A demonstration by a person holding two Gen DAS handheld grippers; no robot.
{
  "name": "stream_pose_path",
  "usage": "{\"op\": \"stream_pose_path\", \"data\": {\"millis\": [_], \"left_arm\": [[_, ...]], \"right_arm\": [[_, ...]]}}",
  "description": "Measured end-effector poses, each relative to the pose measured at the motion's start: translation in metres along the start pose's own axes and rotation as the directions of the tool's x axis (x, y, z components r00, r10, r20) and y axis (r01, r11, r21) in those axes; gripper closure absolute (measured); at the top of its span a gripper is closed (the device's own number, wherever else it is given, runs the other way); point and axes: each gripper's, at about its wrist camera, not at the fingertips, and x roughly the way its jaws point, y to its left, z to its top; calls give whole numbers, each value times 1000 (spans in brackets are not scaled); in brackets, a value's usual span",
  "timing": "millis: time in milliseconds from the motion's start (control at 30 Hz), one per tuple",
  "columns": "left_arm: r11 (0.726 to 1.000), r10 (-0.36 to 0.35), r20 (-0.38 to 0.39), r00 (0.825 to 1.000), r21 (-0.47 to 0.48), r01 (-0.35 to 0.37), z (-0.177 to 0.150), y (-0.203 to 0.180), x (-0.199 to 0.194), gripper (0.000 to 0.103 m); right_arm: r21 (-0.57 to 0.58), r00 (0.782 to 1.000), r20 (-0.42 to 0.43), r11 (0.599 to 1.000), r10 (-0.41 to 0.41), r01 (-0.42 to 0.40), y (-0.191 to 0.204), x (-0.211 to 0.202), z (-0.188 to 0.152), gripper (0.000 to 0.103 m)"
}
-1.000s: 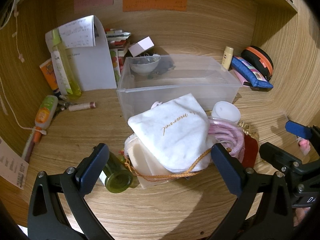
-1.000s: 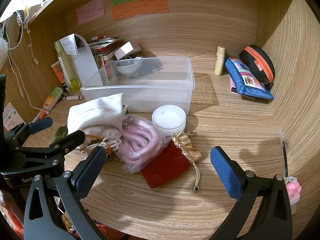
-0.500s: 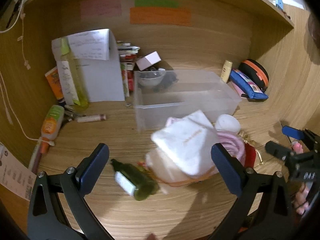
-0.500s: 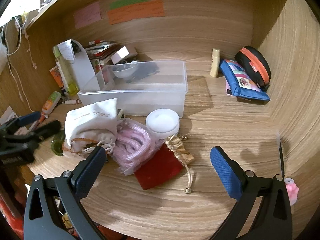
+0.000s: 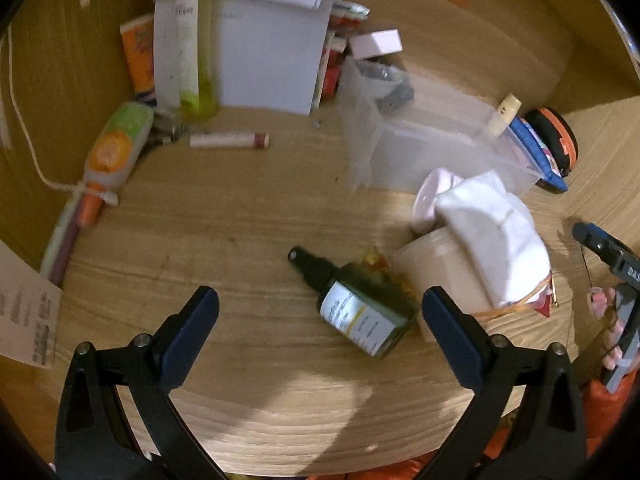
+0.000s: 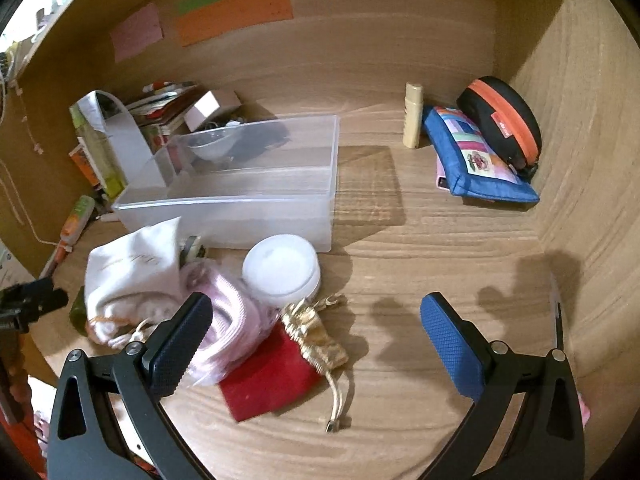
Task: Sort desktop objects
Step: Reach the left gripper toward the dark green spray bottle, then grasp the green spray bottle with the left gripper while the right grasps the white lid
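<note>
A dark green spray bottle [image 5: 352,304] lies on the wooden desk, just ahead of my open, empty left gripper [image 5: 320,316]. To its right sit a white cloth pouch [image 5: 496,232] and a beige pouch [image 5: 444,272]. My right gripper [image 6: 316,340] is open and empty above a pile: the white pouch [image 6: 132,268], a pink cord bundle [image 6: 232,320], a red pouch with gold trim [image 6: 276,380] and a white round jar [image 6: 280,270]. A clear plastic bin [image 6: 248,184] stands behind the pile; it also shows in the left wrist view [image 5: 420,148].
A white file stand [image 5: 268,40], a yellow-green bottle [image 5: 192,48], a tube [image 5: 116,148] and a lip balm [image 5: 228,140] sit at the left back. A blue pouch [image 6: 476,160], a black-orange case [image 6: 504,124] and a small cream bottle [image 6: 412,120] sit at the right back.
My left gripper has swung left and pulled back, so the green bottle now lies between its fingers and the pouches are off to the right. The right gripper has barely moved.
</note>
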Motion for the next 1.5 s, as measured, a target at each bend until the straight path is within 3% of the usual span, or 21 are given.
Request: {"op": "stream_pose_path", "data": {"millis": [233,533,667,800,900,967,1067,1167,1500], "left_arm": [[997,-57,-49,997,-53,54,5,4,20,0],[999,-19,-75,997,-49,15,0,14,33,0],[998,-14,-75,997,-69,9,1,21,37,1],[999,23,-68,997,-30,-25,4,14,40,20],[998,62,-56,997,6,-61,7,8,44,26],[995,92,-44,995,29,-91,7,4,46,34],[989,136,-26,990,59,-135,6,1,46,56],[991,128,-22,992,49,-127,6,5,44,58],[996,82,42,996,25,-83,21,4,23,62]], "right_arm": [[-13,998,-58,1000,19,-20,5,33,15,0],[-89,993,-117,996,-1,-9,20,70,22,1],[-76,987,-156,996,23,-36,22,85,22,7],[-60,983,-181,997,42,-54,18,93,22,10],[-64,980,-193,997,38,-51,18,97,21,11],[-75,979,-201,996,32,-48,19,100,21,16],[-80,975,-215,995,49,-68,19,105,21,23],[-87,972,-227,993,64,-86,22,107,20,40],[-76,989,-140,995,52,-63,17,80,18,40]]}}
